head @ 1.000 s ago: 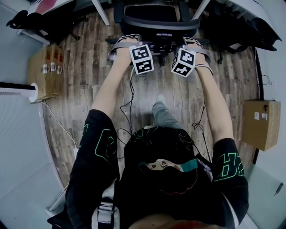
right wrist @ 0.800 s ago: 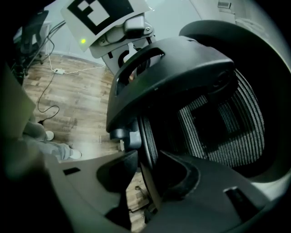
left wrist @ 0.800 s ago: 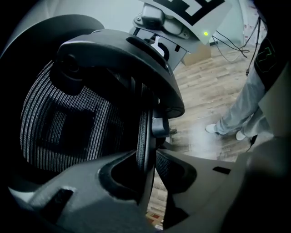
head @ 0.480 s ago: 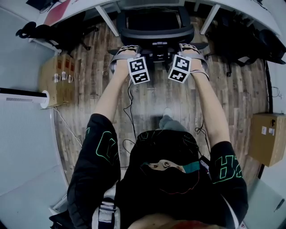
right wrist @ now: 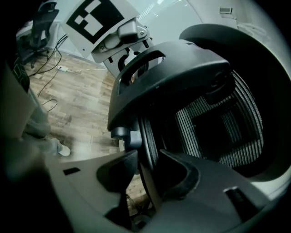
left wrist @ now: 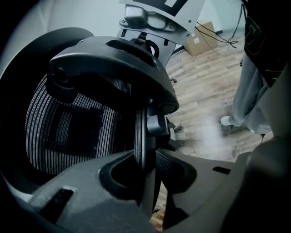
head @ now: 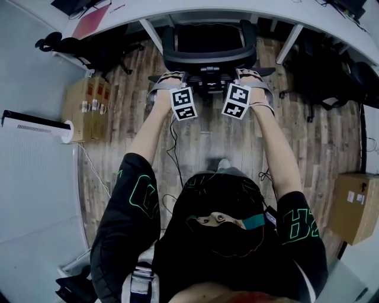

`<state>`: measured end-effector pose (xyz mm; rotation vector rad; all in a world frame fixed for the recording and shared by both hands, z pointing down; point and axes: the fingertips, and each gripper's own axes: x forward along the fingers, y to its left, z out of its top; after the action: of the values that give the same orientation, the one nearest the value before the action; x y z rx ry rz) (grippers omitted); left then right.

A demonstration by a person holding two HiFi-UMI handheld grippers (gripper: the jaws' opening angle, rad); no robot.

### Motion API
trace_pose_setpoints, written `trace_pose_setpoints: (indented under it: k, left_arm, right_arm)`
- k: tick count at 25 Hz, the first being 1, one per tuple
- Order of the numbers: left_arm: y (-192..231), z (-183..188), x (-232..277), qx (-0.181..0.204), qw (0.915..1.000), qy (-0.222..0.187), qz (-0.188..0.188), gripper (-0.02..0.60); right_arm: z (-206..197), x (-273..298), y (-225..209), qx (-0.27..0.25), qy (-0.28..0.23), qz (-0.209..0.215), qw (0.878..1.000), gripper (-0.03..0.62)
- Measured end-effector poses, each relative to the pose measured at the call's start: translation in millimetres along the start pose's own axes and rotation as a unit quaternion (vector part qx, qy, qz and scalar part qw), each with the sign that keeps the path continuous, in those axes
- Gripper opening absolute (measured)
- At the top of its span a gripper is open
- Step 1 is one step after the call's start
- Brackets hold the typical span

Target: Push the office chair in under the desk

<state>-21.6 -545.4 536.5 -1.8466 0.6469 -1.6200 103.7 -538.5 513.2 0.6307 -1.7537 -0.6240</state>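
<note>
The black mesh office chair [head: 207, 44] stands at the top middle of the head view, its seat partly beneath the white curved desk [head: 237, 9]. My left gripper [head: 169, 78] is shut on the left edge of the backrest and my right gripper [head: 251, 75] is shut on the right edge. In the left gripper view the backrest's thin frame [left wrist: 144, 136] runs between the jaws of the left gripper [left wrist: 148, 166], with the mesh [left wrist: 77, 127] to its left. In the right gripper view the frame [right wrist: 146, 136] likewise sits within the right gripper [right wrist: 148, 170].
Two white desk legs [head: 153, 35] [head: 290, 41] flank the chair. Black bags lie under the desk at left [head: 100, 47] and right [head: 331, 77]. Cardboard boxes stand at left [head: 89, 106] and right [head: 355, 204]. A white panel unit [head: 35, 121] stands at left. Cables trail on the wood floor.
Both grippers and the chair have moved forward toward the desk. More of the desk top shows, and the chair's seat has gone in under its edge.
</note>
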Motion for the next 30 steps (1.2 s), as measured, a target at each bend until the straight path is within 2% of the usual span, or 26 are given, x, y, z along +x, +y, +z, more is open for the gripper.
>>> trace_pose_setpoints:
  k: [3,7,13,20,30]
  left_arm:
    - [6.1,-4.8,4.4,0.001,1.0,0.004,0.008,0.123]
    - [6.7,-5.3,9.9,-0.003,1.0,0.007,0.0,0.123]
    - [13.1,0.2,10.3,-0.006,0.9998,-0.014,-0.013,0.123]
    - [19.0,-2.7,14.6,-0.024,0.998,-0.035,-0.047,0.12]
    - [42.6,-23.5,42.0,-0.022,0.9988,-0.025,-0.034,0.12]
  right_arm:
    - [2.9,6.4,-6.6,0.0,-0.002,-0.002,1.0,0.153]
    - [0.6,11.3,-9.0,0.0,-0.007,0.007,1.0,0.152]
    - [0.3,12.3,-17.3,-0.005,-0.014,0.007,1.0,0.152]
    - [5.0,20.3,-25.2,-0.002,-0.01,0.001,1.0,0.153]
    - [11.0,46.0,-47.3,0.001,0.0,-0.004,1.0,0.155]
